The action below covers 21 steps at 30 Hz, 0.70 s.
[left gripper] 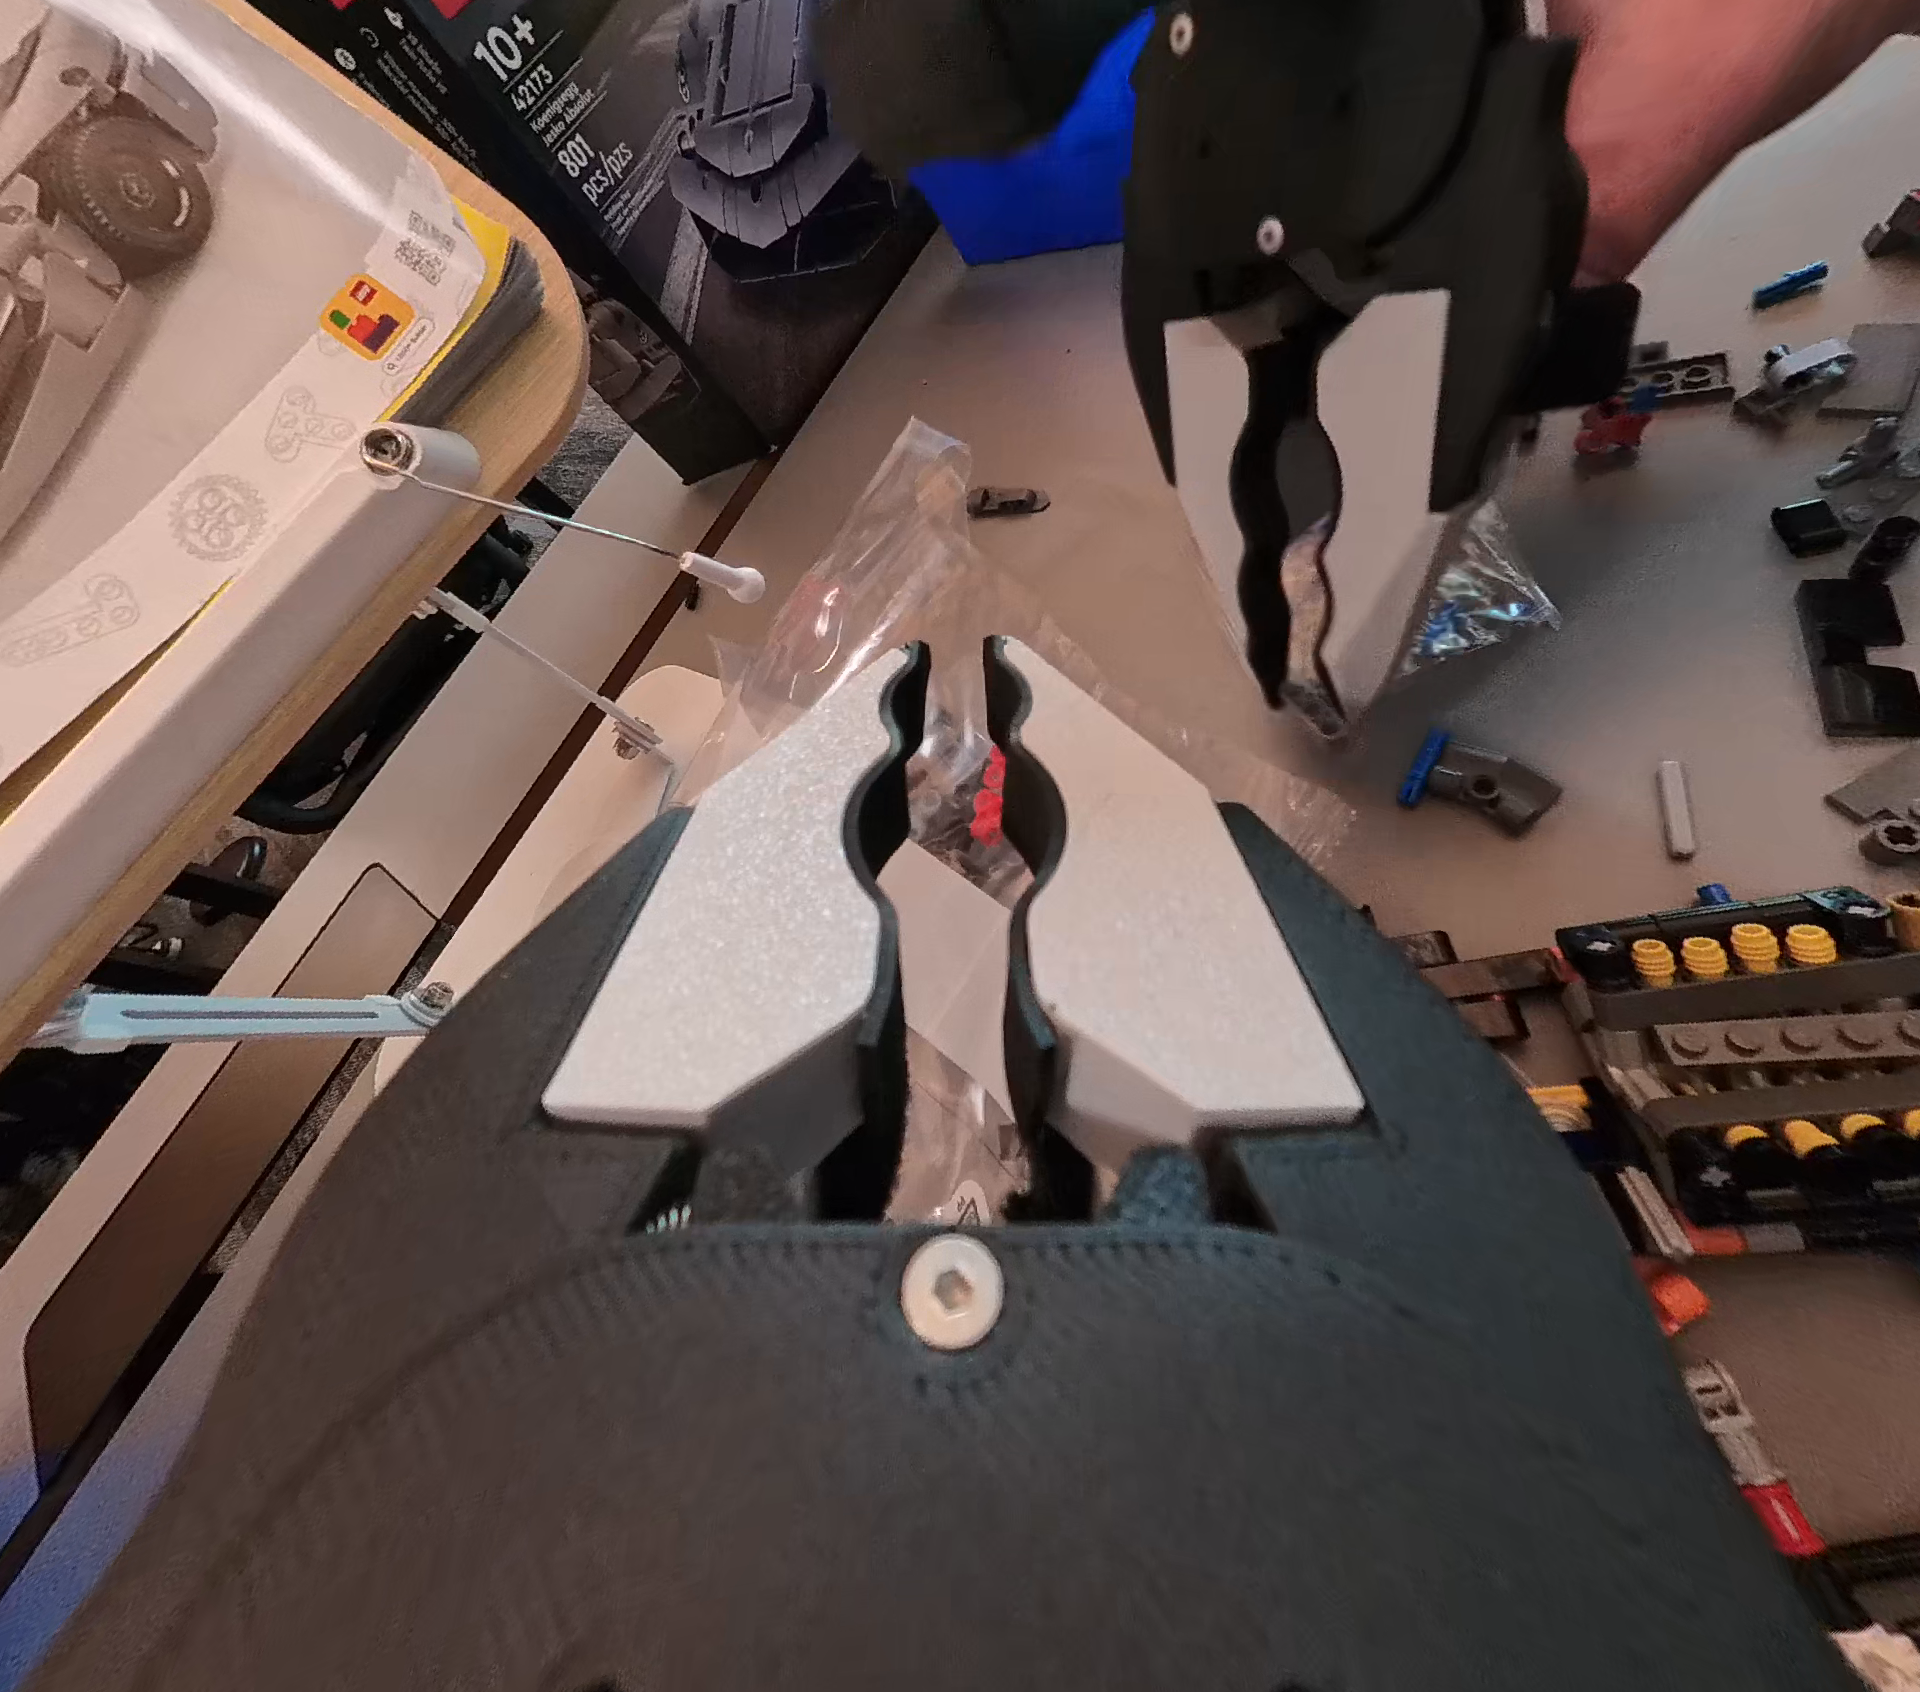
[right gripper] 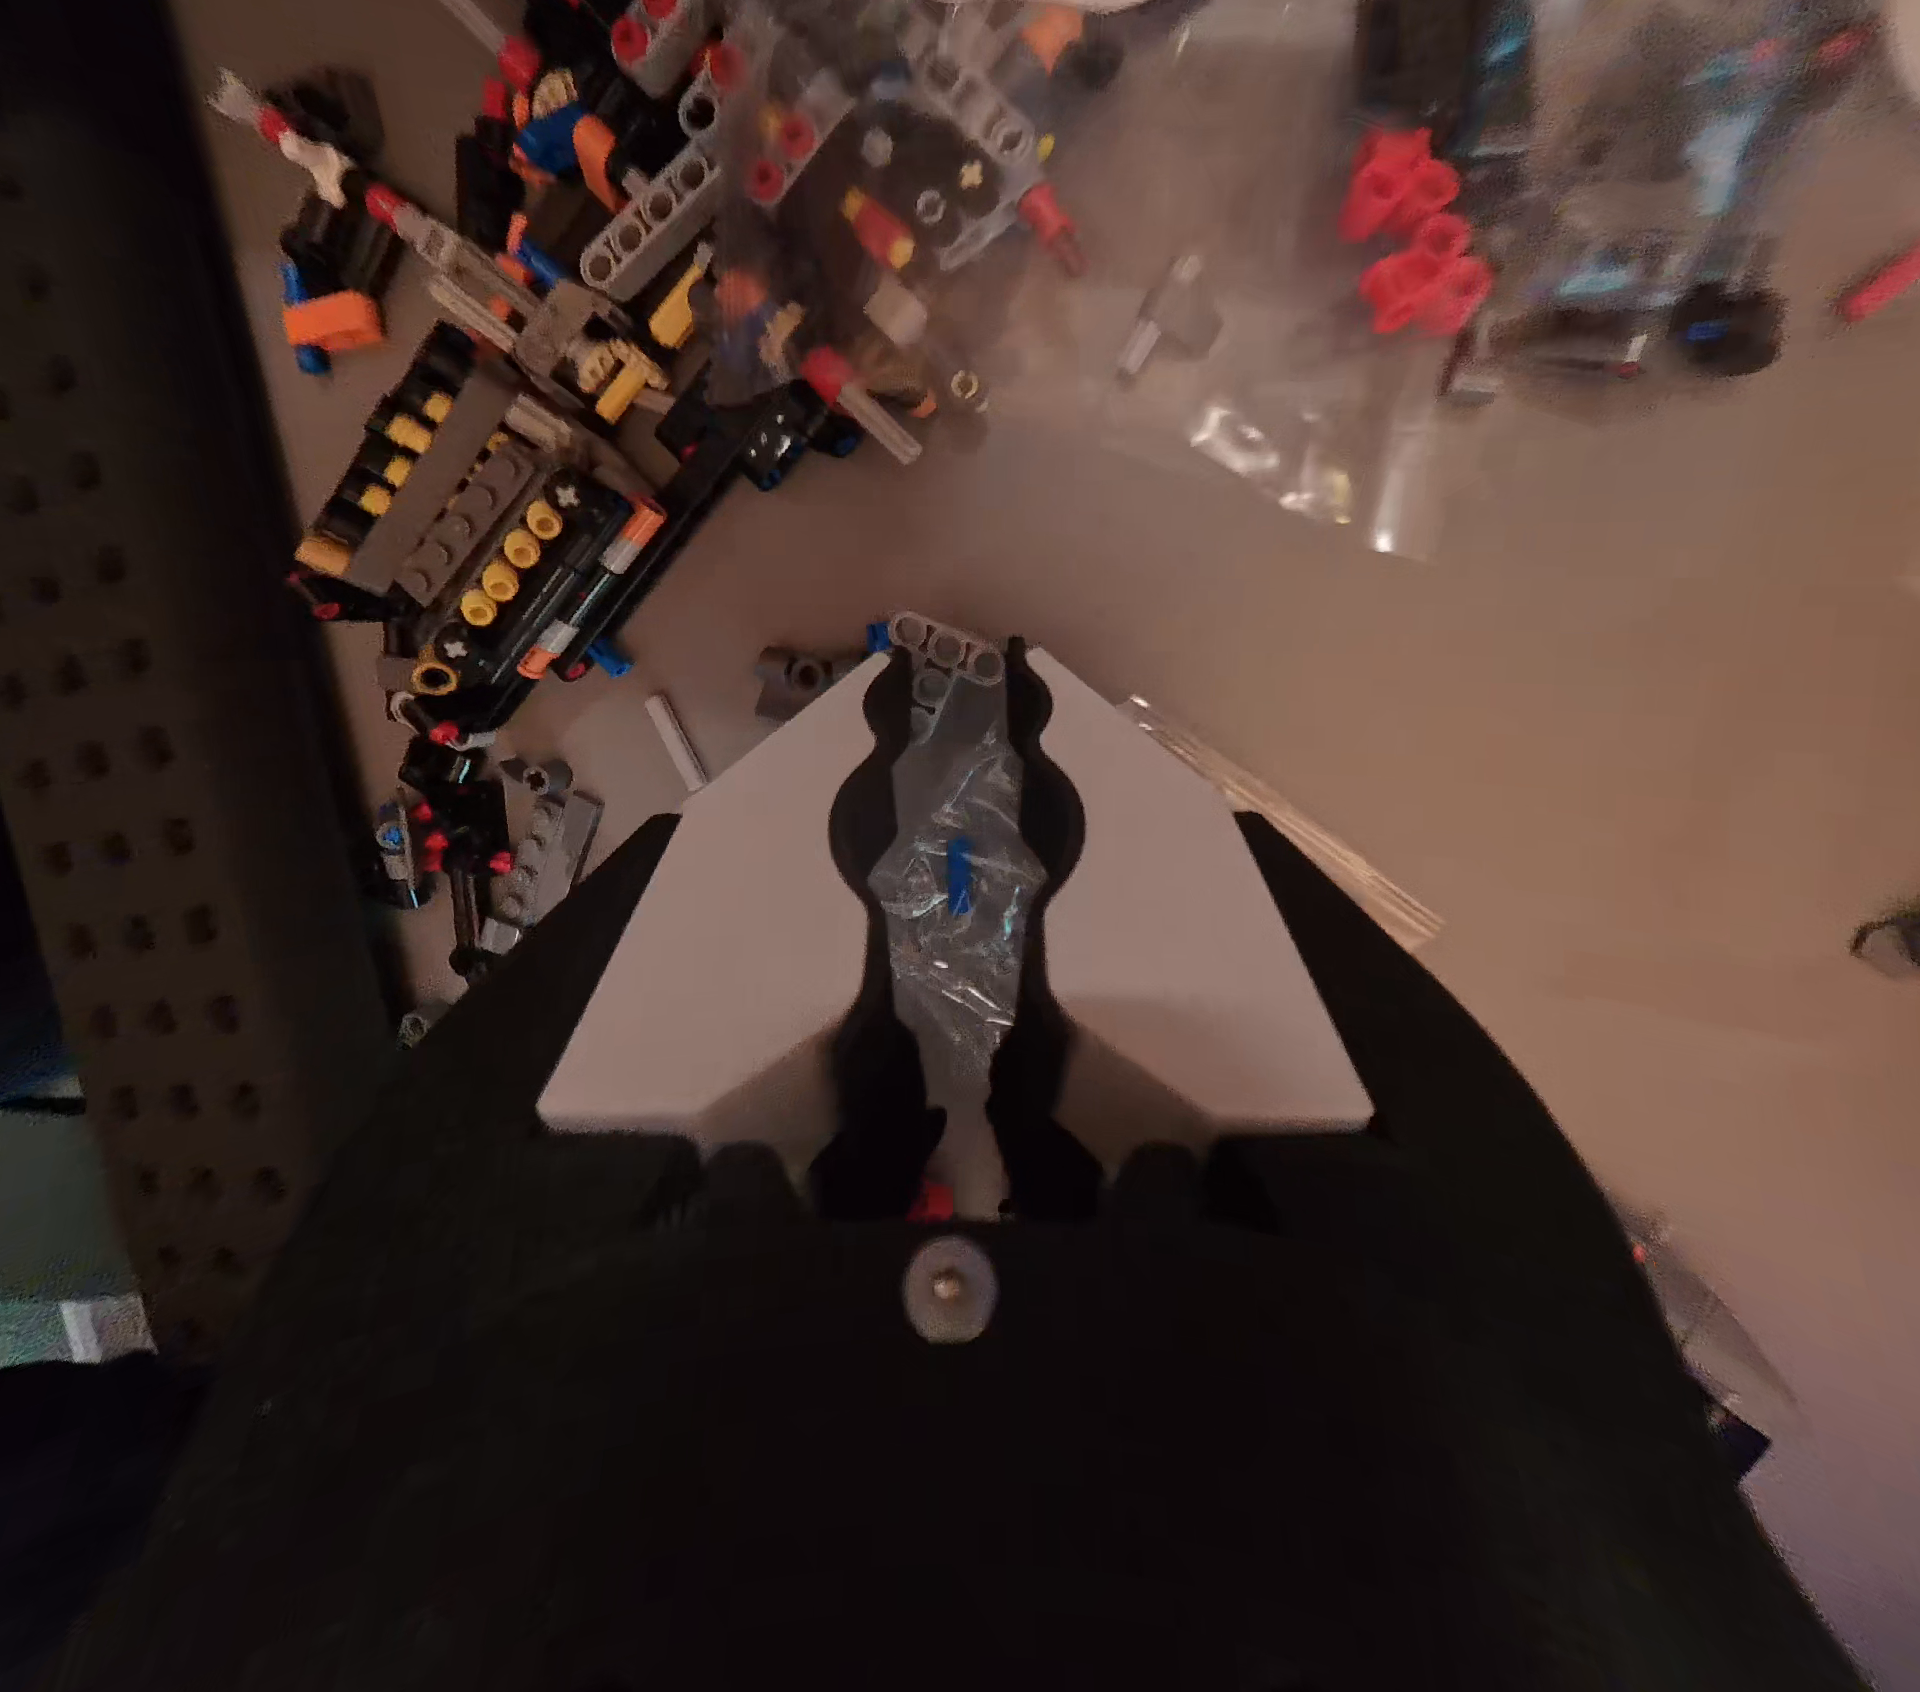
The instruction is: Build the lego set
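My left gripper point(left gripper: 956, 655) is shut on a clear plastic bag point(left gripper: 883, 541) of small red and grey Lego parts and holds it over the table. My right gripper point(left gripper: 1299, 697), held by a hand, hangs to the right of it. It is shut on a smaller crinkled clear bag point(left gripper: 1475, 593) with blue bits. In the right wrist view my right gripper point(right gripper: 951, 655) pinches that small bag point(right gripper: 956, 915), with a grey beam at the tips. The larger bag point(right gripper: 1558, 136) is blurred at the top right. A partly built black, grey and yellow model point(right gripper: 499, 541) lies on the table, also in the left wrist view point(left gripper: 1766, 1019).
A black Lego box point(left gripper: 582, 32) stands at the back, with a blue bin point(left gripper: 1039, 156) behind. An instruction booklet point(left gripper: 208, 292) rests on a wooden stand at the left. Loose parts point(left gripper: 1818, 447) are scattered at the right. A dark perforated panel point(right gripper: 125, 707) borders the table. Some 12 centimeters of space lies between my two pairs of fingers. My right gripper is the nearer one to the dark perforated panel point(right gripper: 125, 707): about 20 centimeters, against 25 centimeters.
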Each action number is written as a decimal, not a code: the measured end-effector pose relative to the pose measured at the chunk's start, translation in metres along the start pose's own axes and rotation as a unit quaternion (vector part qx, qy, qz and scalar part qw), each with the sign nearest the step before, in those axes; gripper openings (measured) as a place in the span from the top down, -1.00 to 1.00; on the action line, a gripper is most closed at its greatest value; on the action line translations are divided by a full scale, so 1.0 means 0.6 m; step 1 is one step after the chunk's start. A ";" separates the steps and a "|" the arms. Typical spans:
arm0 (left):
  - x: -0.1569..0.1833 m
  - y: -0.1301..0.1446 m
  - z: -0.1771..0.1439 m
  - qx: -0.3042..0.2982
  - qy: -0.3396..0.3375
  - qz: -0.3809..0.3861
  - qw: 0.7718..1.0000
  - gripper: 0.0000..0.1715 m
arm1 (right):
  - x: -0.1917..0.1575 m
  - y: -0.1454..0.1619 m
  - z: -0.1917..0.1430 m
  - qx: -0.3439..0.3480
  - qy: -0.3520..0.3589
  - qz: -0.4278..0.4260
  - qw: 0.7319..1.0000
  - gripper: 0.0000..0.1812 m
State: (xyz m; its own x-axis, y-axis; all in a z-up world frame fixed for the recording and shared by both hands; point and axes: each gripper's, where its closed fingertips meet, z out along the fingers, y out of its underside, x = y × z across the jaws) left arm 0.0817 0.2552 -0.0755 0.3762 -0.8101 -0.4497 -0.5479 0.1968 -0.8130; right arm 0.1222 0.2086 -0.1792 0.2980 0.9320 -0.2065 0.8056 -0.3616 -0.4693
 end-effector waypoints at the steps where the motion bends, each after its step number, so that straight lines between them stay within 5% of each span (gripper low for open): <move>1: -0.001 0.000 0.000 0.001 0.000 -0.001 1.000 0.91 | 0.006 -0.008 -0.009 0.019 0.003 0.007 1.000 0.83; 7: -0.003 0.000 0.001 0.002 -0.002 -0.004 1.000 0.91 | 0.057 -0.053 -0.057 0.123 0.031 0.073 0.989 0.83; 16: -0.005 0.002 0.003 0.002 -0.001 -0.009 1.000 0.91 | 0.117 -0.072 -0.036 0.124 0.096 0.102 0.982 0.83; 21: -0.003 0.007 0.008 -0.004 0.000 -0.008 1.000 0.91 | 0.104 -0.110 -0.033 0.177 0.043 0.106 0.978 0.72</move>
State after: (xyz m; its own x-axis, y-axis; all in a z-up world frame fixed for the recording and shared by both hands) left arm 0.0820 0.2602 -0.0799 0.3851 -0.8134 -0.4359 -0.5482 0.1783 -0.8171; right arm 0.0975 0.2915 -0.1442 0.4925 0.8289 -0.2653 0.4979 -0.5184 -0.6952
